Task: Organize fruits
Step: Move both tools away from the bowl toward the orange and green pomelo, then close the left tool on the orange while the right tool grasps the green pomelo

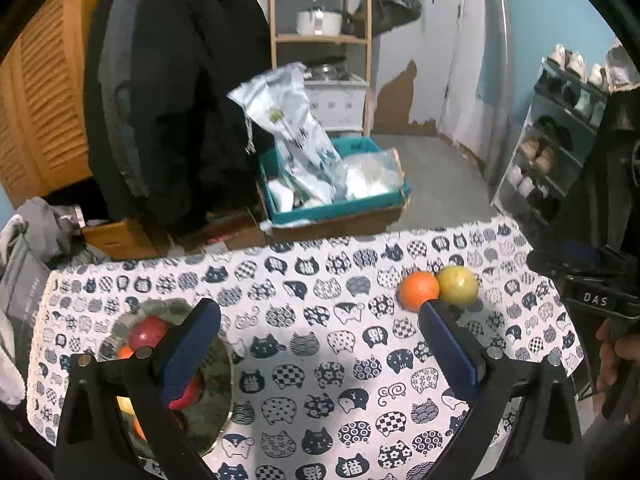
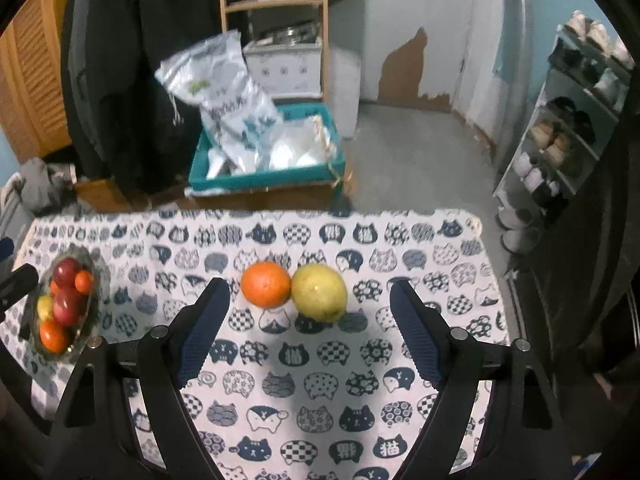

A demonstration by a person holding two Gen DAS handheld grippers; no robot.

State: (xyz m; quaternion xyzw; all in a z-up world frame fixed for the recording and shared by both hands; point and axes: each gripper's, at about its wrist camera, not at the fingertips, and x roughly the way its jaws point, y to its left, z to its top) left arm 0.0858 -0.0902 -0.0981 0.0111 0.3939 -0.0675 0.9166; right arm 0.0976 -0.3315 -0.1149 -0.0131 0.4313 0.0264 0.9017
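Observation:
An orange [image 2: 266, 289] and a yellow-green round fruit [image 2: 319, 297] lie touching on the cat-print tablecloth [image 2: 320, 392]. My right gripper [image 2: 309, 296] is open and empty, its fingers just short of the pair on either side. A patterned bowl [image 2: 95, 276] at the left holds red apples, small oranges and a yellow fruit. In the left wrist view my left gripper [image 1: 320, 320] is open and empty above the cloth, its left finger over the bowl [image 1: 218, 384]. The orange [image 1: 418, 290] and yellow fruit [image 1: 458, 285] lie to the right.
Beyond the table's far edge a teal crate [image 2: 272, 176] with plastic bags sits on a box. A dark coat [image 2: 120, 60] hangs at the back left, a wooden shelf [image 2: 276, 4] stands behind, and a shoe rack [image 2: 568, 128] stands at the right.

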